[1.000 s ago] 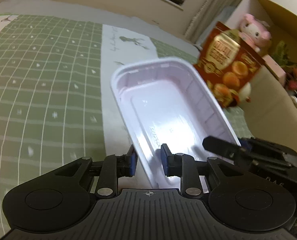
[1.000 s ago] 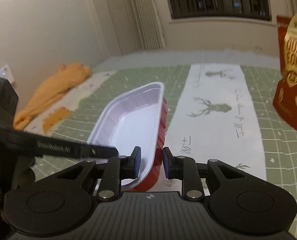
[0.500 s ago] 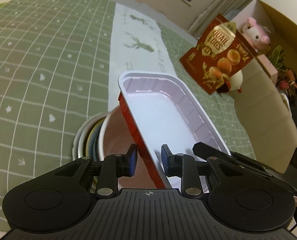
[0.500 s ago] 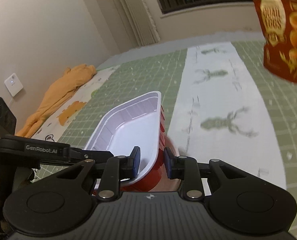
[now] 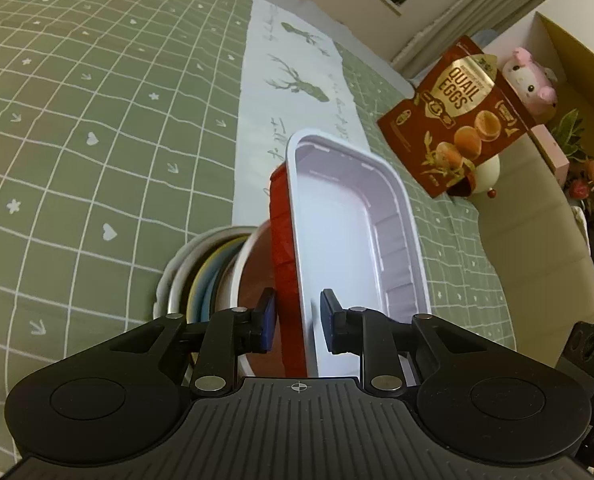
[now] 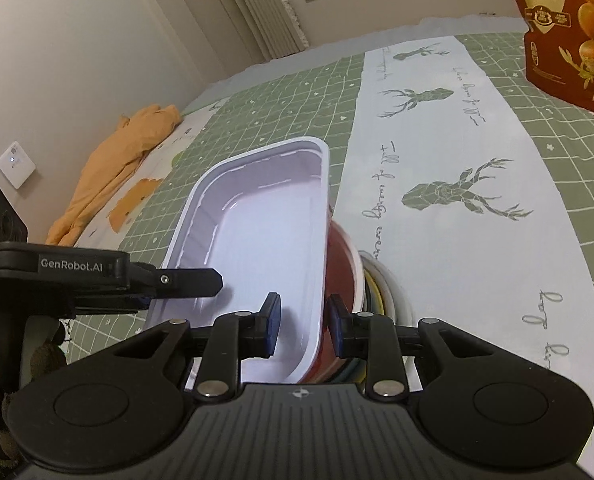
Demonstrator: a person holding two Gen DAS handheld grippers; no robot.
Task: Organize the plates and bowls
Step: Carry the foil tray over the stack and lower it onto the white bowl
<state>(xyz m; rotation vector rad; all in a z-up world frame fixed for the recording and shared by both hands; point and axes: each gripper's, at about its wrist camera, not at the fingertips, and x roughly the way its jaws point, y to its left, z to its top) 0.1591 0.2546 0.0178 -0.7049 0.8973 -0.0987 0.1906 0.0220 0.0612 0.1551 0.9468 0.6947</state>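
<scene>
A rectangular tray (image 5: 337,240), white inside and red outside, hangs tilted between both grippers. My left gripper (image 5: 297,326) is shut on the tray's left long wall, its jaws closing a little tighter. My right gripper (image 6: 304,326) is shut on the opposite long wall of the tray (image 6: 265,240). The left gripper's fingertip (image 6: 189,280) shows over the tray's near left rim. Just under the tray sits a reddish bowl (image 5: 249,280) with a white rim, nested on a stack of plates (image 5: 193,280). I cannot tell whether the tray touches the bowl (image 6: 343,264).
A green grid tablecloth (image 5: 97,120) with a white deer runner (image 5: 281,80) covers the table. A red quail eggs bag (image 5: 457,116) stands at the far right, near a pink plush toy (image 5: 533,80) and a cardboard box (image 5: 577,48). An orange cloth (image 6: 121,160) lies far left.
Both grippers have carried the tray down and across the table. The stack of bowl and plates has come into view right beneath it.
</scene>
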